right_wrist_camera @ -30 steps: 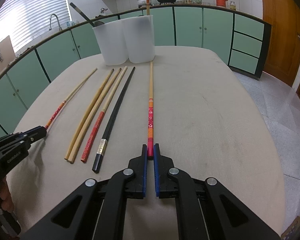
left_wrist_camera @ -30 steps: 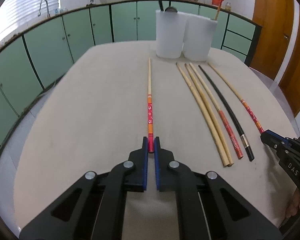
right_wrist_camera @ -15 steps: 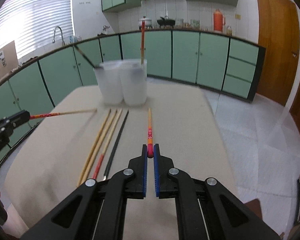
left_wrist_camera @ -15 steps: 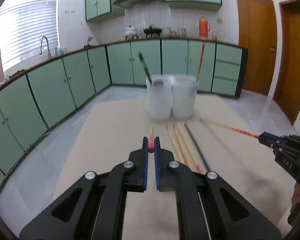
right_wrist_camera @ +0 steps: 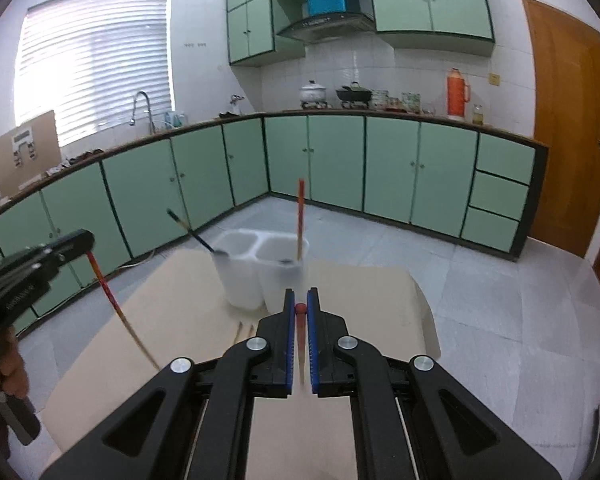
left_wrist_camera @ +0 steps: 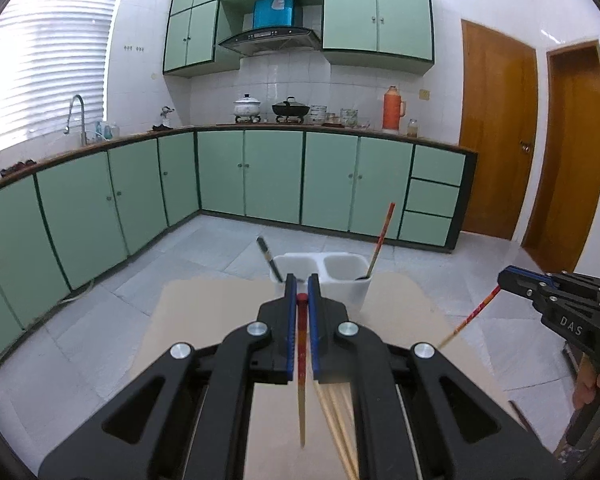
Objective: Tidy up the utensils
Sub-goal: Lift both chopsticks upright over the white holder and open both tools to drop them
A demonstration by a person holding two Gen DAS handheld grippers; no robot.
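Both grippers lifted off the table, each clenched on one red-ended wooden chopstick.

The left gripper (left_wrist_camera: 301, 286) pinches a red-topped wooden chopstick (left_wrist_camera: 301, 364) by its red end, shaft dangling over the beige table (left_wrist_camera: 204, 332); the right gripper (right_wrist_camera: 300, 300) holds its matching red-patterned chopstick (right_wrist_camera: 301, 344) likewise. A second ago both sticks lay flat on the table. Now they hang clear, ready for the white twin-compartment plastic holder (left_wrist_camera: 340, 276) ahead; plain bamboo chopsticks (left_wrist_camera: 336, 428) remain below.

Mint-green cabinets (left_wrist_camera: 274, 176), orange thermos (left_wrist_camera: 393, 107)
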